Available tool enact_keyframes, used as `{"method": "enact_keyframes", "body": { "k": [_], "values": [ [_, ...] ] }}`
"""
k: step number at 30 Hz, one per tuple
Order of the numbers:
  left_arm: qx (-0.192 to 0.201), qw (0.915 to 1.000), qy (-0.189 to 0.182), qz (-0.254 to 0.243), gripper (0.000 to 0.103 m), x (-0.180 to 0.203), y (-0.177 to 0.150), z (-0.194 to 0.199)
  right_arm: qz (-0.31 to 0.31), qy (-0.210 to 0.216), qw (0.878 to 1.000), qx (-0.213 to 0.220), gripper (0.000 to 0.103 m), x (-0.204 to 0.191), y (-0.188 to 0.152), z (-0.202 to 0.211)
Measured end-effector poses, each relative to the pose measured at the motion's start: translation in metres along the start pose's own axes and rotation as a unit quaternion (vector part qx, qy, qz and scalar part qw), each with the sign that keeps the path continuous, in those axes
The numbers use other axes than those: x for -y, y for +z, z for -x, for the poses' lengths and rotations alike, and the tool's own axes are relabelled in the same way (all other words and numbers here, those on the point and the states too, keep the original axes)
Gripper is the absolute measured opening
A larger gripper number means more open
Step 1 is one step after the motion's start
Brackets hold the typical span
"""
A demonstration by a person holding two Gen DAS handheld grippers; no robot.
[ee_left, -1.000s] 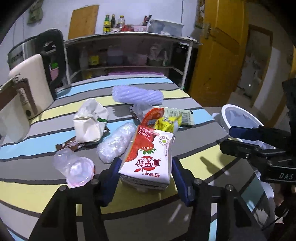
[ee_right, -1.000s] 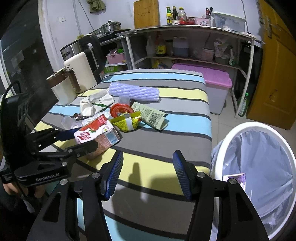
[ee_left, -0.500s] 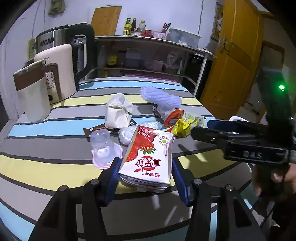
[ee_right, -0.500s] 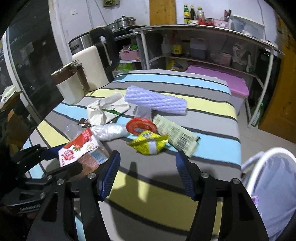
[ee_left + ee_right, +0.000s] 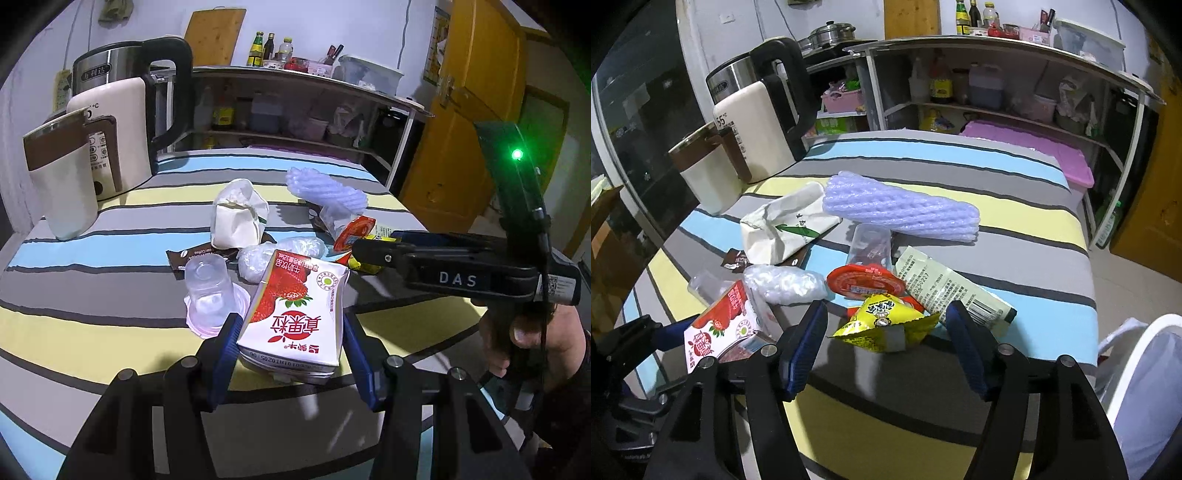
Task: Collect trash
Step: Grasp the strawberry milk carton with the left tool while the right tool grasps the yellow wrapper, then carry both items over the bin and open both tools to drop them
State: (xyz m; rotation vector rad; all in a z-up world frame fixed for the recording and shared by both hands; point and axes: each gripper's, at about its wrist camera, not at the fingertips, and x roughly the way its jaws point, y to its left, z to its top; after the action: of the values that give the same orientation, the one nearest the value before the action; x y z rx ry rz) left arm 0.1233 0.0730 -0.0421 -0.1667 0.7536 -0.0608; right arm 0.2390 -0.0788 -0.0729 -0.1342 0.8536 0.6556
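A red and white strawberry milk carton sits upright between the blue pads of my left gripper, which is shut on it just above the striped tablecloth. The right wrist view shows the same carton at lower left. My right gripper straddles a crumpled yellow snack wrapper. Its jaws are closing, and both pads still stand clear of the wrapper. From the left wrist view, the right gripper reaches in from the right with a hand behind it.
More trash lies behind: a purple foam net, a white paper bag, a red-lidded cup, a green-white packet, crumpled plastic, a clear cup. A kettle and mug stand far left. A lined bin stands right of the table.
My right gripper has swung left from the bin to the trash pile, and the yellow wrapper now lies between its jaws. The left gripper shifted a little, still holding the carton.
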Motion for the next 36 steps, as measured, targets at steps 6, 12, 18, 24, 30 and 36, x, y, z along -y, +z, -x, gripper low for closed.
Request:
{"method": "enact_keyframes", "body": {
  "k": [6,12,18,24,30,36],
  "values": [
    [0.0,1.0,0.003,0.002,0.055,0.001,-0.001,0.001,0.0,-0.003,1.0,0.003,0.054,-0.003,-0.002,0.005],
    [0.003,1.0,0.007,0.001,0.055,0.006,-0.001,0.006,0.005,-0.01,1.0,0.021,0.054,-0.009,-0.01,0.028],
    [0.009,0.9999,0.005,-0.004,0.055,0.016,-0.002,0.015,0.003,-0.015,0.999,0.034,0.054,-0.008,-0.023,0.057],
    [0.016,0.9998,-0.004,-0.014,0.055,0.031,-0.001,0.025,-0.005,-0.024,0.999,0.049,0.054,-0.004,-0.034,0.084],
    [0.022,0.9993,-0.015,-0.028,0.055,0.049,0.0,0.032,-0.016,-0.035,0.997,0.063,0.054,0.004,-0.044,0.109],
    [0.026,0.9985,-0.026,-0.041,0.055,0.068,0.001,0.038,-0.027,-0.047,0.996,0.078,0.054,0.014,-0.054,0.132]
  ]
}}
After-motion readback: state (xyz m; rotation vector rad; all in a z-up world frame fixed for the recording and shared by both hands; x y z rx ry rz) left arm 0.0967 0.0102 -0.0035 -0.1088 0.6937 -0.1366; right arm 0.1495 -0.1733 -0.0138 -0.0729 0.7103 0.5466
